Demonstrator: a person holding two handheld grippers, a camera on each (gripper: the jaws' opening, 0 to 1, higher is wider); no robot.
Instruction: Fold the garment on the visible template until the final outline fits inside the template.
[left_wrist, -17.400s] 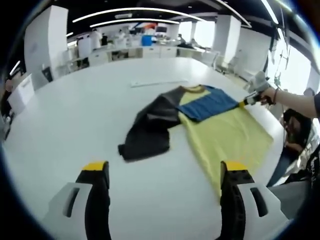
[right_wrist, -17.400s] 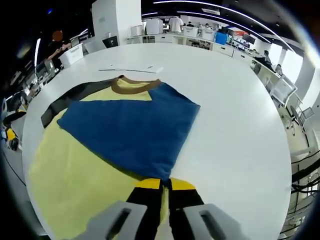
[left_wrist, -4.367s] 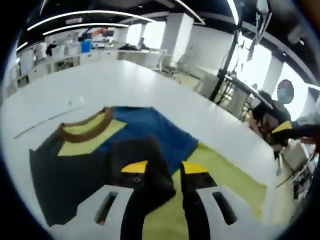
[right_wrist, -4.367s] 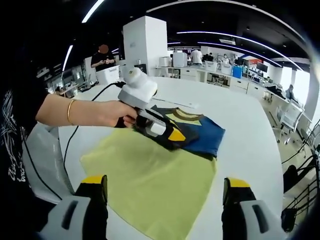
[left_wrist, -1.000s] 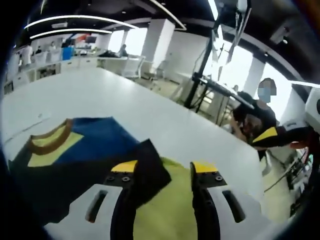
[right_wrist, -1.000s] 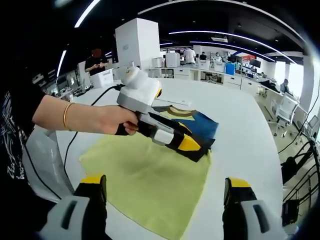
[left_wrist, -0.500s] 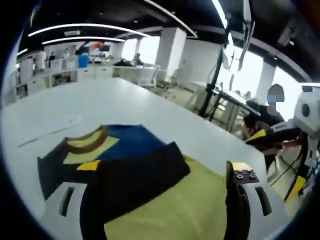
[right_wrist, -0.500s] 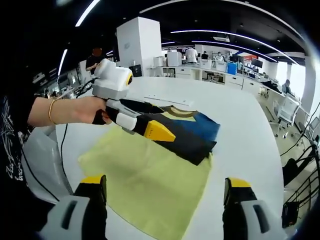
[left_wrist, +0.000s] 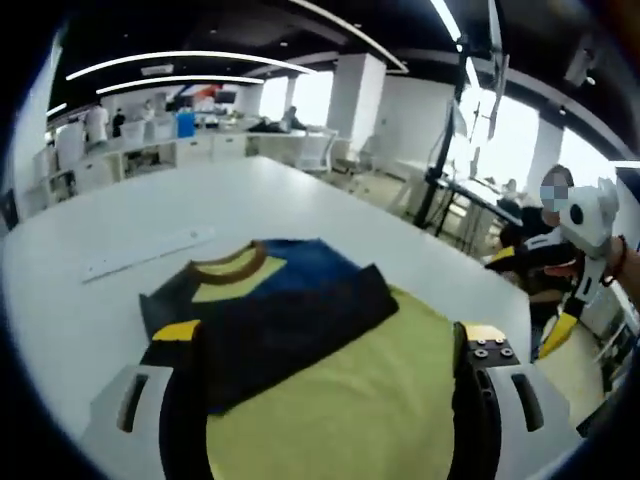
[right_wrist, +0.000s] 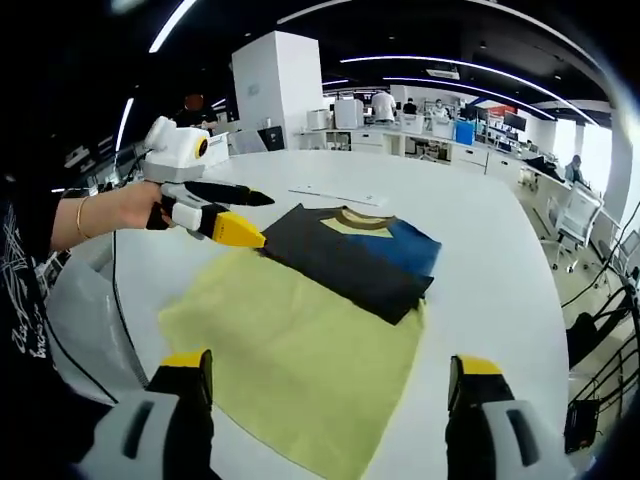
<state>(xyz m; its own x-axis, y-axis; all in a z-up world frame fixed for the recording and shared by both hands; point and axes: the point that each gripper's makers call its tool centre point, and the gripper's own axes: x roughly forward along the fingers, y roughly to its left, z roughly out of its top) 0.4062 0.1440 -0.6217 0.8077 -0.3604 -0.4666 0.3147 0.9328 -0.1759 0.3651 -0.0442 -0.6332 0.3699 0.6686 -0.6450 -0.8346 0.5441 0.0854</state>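
A shirt lies flat on the white table (left_wrist: 120, 215). Its yellow body (left_wrist: 350, 390) reaches toward me, and a brown collar (left_wrist: 232, 263) is at the far end. A dark sleeve (left_wrist: 290, 325) is folded across the chest over a blue sleeve (left_wrist: 305, 262). My left gripper (left_wrist: 330, 338) stands open just above the shirt's near part, holding nothing. In the right gripper view the same shirt (right_wrist: 300, 340) shows its dark sleeve (right_wrist: 340, 262) over the blue one (right_wrist: 405, 245). My right gripper (right_wrist: 328, 365) is open at the yellow hem. The left gripper (right_wrist: 248, 215) hovers open beside the shirt's left edge.
A thin white strip (left_wrist: 148, 252) lies on the table beyond the collar, seen too as a strip (right_wrist: 335, 195) in the right gripper view. The right gripper (left_wrist: 530, 295), held by a hand, is off the table's right edge. Desks and people stand far behind.
The left gripper let go of the dark sleeve, opened wide and drew back off the shirt. The sleeve now lies flat across the blue one. The right gripper stayed put.
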